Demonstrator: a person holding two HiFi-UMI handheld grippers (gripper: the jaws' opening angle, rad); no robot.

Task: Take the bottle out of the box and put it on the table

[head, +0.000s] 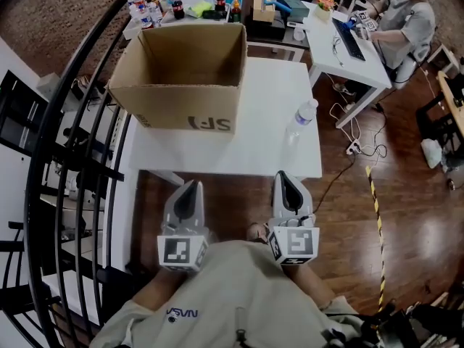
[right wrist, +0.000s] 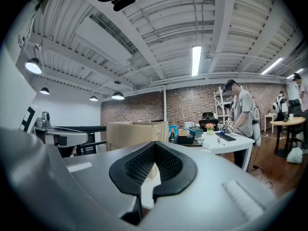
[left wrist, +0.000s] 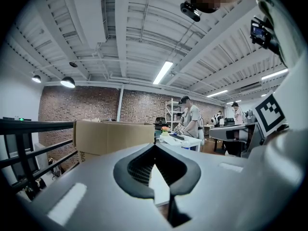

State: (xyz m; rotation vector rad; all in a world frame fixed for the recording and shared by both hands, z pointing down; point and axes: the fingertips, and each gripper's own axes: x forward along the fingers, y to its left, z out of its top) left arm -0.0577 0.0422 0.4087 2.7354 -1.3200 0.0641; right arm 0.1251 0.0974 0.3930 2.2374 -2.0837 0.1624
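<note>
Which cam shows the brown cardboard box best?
Head view: it looks down into the open brown cardboard box, so the rim and interior are visible. The left and right gripper views show only its outer side walls, side-on.

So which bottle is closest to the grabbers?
The clear bottle with the white cap, alone at the white table's right edge, just ahead of the right gripper. The other bottles are bunched far off behind the cardboard box.
</note>
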